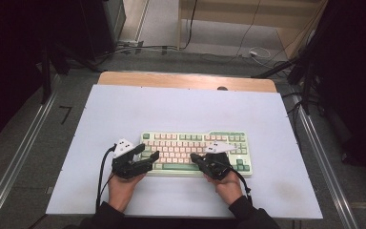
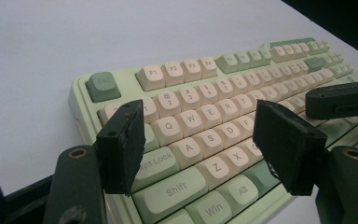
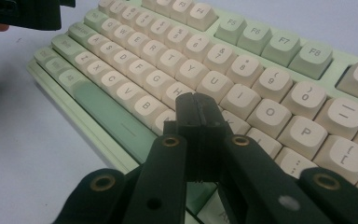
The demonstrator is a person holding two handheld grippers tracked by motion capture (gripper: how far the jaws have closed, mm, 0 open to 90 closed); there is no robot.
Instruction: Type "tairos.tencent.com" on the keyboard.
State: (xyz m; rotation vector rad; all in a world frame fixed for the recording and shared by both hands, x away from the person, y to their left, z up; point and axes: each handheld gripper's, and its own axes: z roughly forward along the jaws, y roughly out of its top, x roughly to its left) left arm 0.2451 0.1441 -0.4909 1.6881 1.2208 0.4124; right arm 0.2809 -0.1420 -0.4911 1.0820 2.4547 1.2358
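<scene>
The bench is covered by a pale white sheet with a strip of bare wood visible along its far edge; beyond it lies grey floor with trailing cables, and dark equipment stands at both sides.

A green-and-cream keyboard lies flat near the middle of the bench, slightly toward the near edge, with its long side parallel to that edge.

Left tongs — held in the person's left hand at the keyboard's near left corner. The jaws are spread wide apart and grasp nothing. In the left gripper view the left tongs frame the keyboard between the two jaw pads, above the Caps Lock, Shift and letter rows; whether the pads touch any key cannot be told.

Right tongs — held in the person's right hand over the near edge of the keyboard, right of the space bar. The jaws are pressed together with nothing between them. In the right gripper view the right tongs sit with their closed tip over the keyboard just below the H key; contact with the keycaps cannot be confirmed.

Both gripper cables run back toward the person's dark sleeves.
</scene>
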